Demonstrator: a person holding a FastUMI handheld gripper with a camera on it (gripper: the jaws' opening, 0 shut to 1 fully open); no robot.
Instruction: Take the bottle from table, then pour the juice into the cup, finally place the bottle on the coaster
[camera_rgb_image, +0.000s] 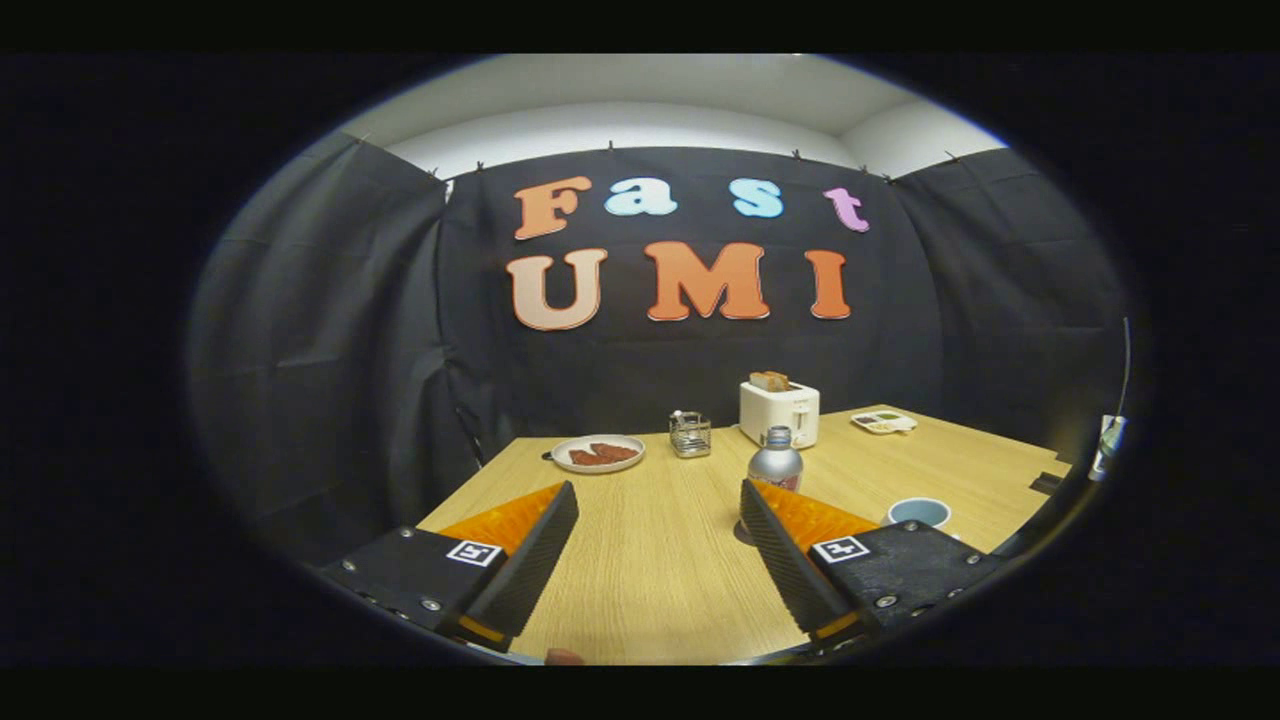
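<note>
Fingers of the gripper (660, 520) stand apart, gripping nothing, bottle (775, 463) upright beyond the right one, on a dark disc, cup (919, 512) beside it.

Cloth-walled booth (330, 330), breakfast table (650, 560), toaster (779, 412)

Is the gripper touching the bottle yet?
Apart. The gripper view shows the open gripper short of the bottle, which stands beyond its fingers.

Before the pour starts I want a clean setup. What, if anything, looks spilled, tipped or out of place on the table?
Nothing stands out. The bottle stands upright just beyond the gripper, whose jaws are open on nothing. The cup sits upright to its right. No spill shows on the table.
</note>
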